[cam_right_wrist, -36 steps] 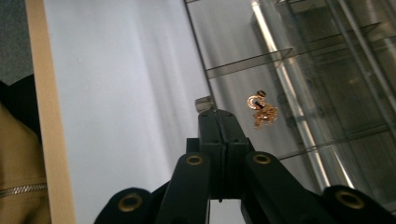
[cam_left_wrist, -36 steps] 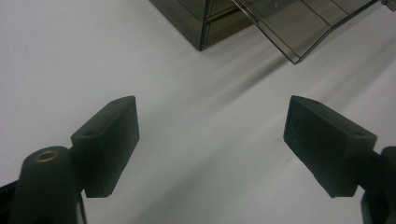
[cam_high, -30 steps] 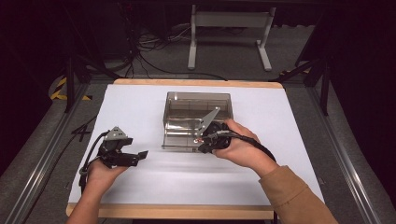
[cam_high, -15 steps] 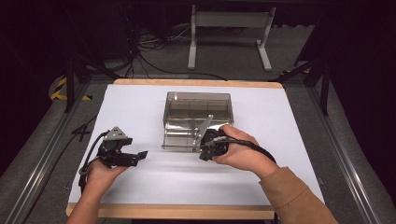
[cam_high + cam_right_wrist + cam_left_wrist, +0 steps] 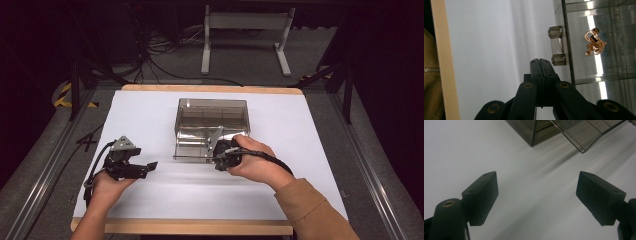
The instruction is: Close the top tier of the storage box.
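Left gripper (image 5: 150, 166): held low over the white table cover (image 5: 310, 150) at the near left, well apart from the box; in the left gripper view its two black pads (image 5: 482, 197) stand wide apart with nothing but bare white surface between them.
Left hand (image 5: 107, 187): wrapped round the gripper's body from below, cable looping off to the left.
Clear box (image 5: 212, 112): smoky, see-through drawer unit near the middle of the table, back half divided into compartments.
Drawer (image 5: 200, 147): pulled out towards the person, its front edge standing out from the box.
Drawer handle (image 5: 556, 45): clear bar on two round posts at the drawer front, just beyond the right gripper's tips and slightly to their right; whether they touch it I cannot tell.
Gold chain (image 5: 595, 42): small tangled chain with a ring-shaped pendant, lying inside the drawer behind the front wall.
Right gripper (image 5: 540, 61): at the drawer's front right corner, jaws pressed flat together with nothing between them.
Right hand (image 5: 255, 162): grips the gripper's body, tan sleeve (image 5: 310, 207) coming in from the lower right.
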{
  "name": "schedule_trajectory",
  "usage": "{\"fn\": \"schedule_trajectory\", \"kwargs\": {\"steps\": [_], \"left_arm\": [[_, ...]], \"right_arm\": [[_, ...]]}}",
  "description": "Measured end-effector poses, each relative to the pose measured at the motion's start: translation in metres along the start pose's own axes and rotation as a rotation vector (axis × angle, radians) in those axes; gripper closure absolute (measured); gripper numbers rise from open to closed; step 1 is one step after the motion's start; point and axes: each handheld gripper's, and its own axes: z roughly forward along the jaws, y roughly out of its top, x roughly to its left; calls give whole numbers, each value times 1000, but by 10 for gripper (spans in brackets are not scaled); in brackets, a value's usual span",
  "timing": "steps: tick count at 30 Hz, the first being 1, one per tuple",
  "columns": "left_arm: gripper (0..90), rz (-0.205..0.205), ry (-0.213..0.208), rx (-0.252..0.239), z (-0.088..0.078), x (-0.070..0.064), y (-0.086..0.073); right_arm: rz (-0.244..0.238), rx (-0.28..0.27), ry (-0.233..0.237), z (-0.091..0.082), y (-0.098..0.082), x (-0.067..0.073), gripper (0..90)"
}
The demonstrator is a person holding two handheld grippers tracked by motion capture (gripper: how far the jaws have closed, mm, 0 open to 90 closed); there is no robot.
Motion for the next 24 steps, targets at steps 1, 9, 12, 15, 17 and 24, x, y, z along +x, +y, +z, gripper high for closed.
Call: {"fn": "schedule_trajectory", "kwargs": {"steps": [1, 9, 12, 15, 17, 24], "left_arm": [[187, 0, -1, 0, 0, 0, 0], [187, 1, 1, 3, 0, 0, 0], [187, 4, 3, -1, -1, 1, 0], [187, 4, 4, -1, -1, 1, 0], [187, 4, 4, -1, -1, 1, 0], [187, 1, 1, -2, -1, 1, 0]], "right_arm": [[1, 8, 0, 0, 0, 0, 900], [4, 44, -27, 3, -1, -2, 900], [-4, 44, -38, 4, -2, -4, 900], [1, 38, -51, 4, -1, -4, 900], [2, 41, -59, 4, 0, -3, 900], [11, 46, -81, 4, 2, -2, 900]]}}
